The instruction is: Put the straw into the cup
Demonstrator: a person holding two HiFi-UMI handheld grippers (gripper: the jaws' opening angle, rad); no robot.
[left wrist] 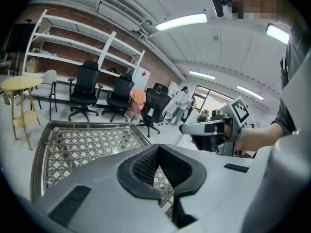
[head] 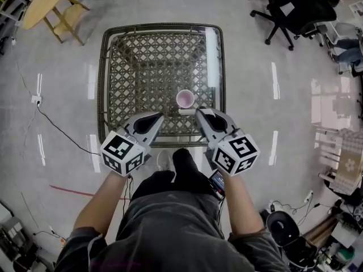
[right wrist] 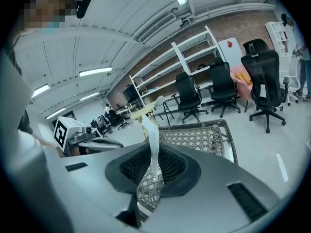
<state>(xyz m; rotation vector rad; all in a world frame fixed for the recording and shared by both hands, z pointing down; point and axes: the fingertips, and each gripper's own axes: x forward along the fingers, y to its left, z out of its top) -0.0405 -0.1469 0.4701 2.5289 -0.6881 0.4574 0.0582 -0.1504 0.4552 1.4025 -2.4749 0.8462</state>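
Observation:
A pink cup (head: 185, 98) stands upright on the glass-topped lattice table (head: 104, 84), near its front right. My right gripper (head: 199, 113) sits just in front of and right of the cup, shut on a white paper straw (head: 187, 111) that pokes left from its tips. In the right gripper view the straw (right wrist: 152, 140) rises between the jaws of my right gripper (right wrist: 154, 152). My left gripper (head: 159, 117) hovers over the table's front edge, left of the cup. Its jaws meet at the tips of the left gripper (left wrist: 158, 148) with nothing between them. Neither gripper view shows the cup.
Black office chairs (head: 298, 7) stand at the far right and a wooden stool (head: 54, 7) at the far left. A cable (head: 59, 130) runs across the floor on the left. The person's legs are right below the table's front edge.

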